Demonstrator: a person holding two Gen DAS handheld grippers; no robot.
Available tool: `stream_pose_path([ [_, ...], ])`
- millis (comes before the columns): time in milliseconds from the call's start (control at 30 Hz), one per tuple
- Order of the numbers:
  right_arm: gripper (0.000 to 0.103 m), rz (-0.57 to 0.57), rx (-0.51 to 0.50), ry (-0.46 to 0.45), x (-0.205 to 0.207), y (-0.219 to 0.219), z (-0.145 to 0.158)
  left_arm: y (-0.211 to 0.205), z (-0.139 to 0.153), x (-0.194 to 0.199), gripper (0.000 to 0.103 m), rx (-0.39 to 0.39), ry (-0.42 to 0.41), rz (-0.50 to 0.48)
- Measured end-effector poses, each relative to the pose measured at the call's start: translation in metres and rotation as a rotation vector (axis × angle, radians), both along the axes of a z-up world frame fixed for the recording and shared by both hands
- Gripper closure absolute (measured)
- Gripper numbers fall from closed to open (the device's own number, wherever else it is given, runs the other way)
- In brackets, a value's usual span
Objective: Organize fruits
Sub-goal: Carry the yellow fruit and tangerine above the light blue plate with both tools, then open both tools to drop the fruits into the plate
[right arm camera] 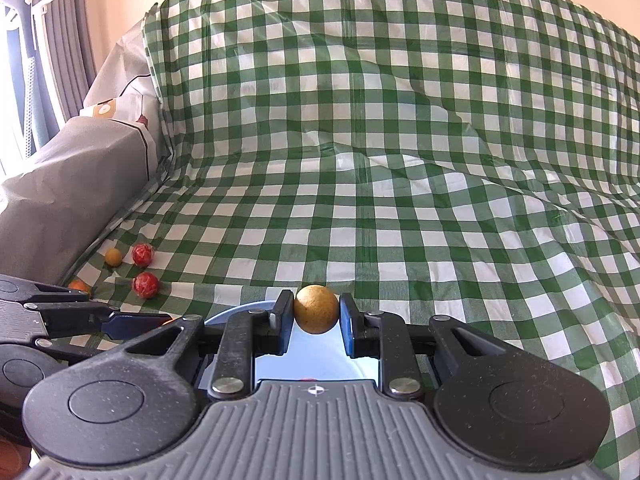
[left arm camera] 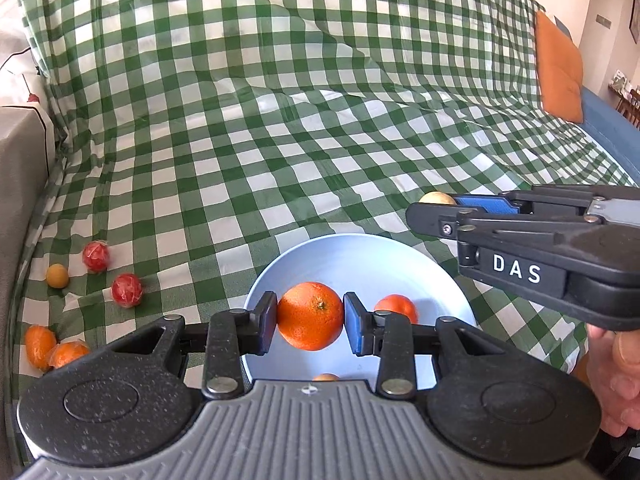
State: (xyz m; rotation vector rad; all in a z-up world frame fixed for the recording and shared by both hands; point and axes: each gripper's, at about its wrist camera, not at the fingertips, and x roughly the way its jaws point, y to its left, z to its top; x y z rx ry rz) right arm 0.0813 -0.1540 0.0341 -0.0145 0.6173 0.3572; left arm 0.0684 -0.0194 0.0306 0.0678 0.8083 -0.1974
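My left gripper (left arm camera: 310,320) is shut on a large orange (left arm camera: 310,316) and holds it above a light blue bowl (left arm camera: 360,256). A smaller orange fruit (left arm camera: 398,307) lies in the bowl, and another fruit (left arm camera: 326,377) shows at the bowl's near edge. My right gripper (right arm camera: 316,314) is shut on a small tan-yellow round fruit (right arm camera: 316,308), held over the bowl's rim (right arm camera: 236,314). In the left wrist view the right gripper (left arm camera: 440,210) reaches in from the right above the bowl's far rim.
On the green checked cloth (left arm camera: 280,140) at the left lie two red fruits (left arm camera: 96,256) (left arm camera: 127,290), a small yellow fruit (left arm camera: 57,276) and two wrapped orange fruits (left arm camera: 40,346) (left arm camera: 68,354). A grey armrest (left arm camera: 20,168) stands at the left. An orange cushion (left arm camera: 558,68) is at the far right.
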Motion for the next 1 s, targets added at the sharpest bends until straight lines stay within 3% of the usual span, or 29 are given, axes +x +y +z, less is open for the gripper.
stream_pose_path([
  [567,0.077,0.011,0.001,0.032,0.0012,0.0057,-0.0066,0.0029,0.0049,-0.0025,0.061,-0.019,-0.023,0.008],
  [733,0.075,-0.006,0.007,0.033,0.0018,0.0045,-0.0063,0.0033,0.0076,-0.0040,0.059,-0.021,-0.031,0.010],
  [833,0.068,-0.012,0.005,0.032,0.0012,0.0052,-0.0063,0.0034,0.0088,-0.0046,0.059,-0.019,-0.040,0.013],
  [1000,0.068,-0.016,0.003,0.026,-0.0003,0.0073,-0.0055,0.0039,0.0093,-0.0050,0.059,-0.011,-0.045,0.021],
])
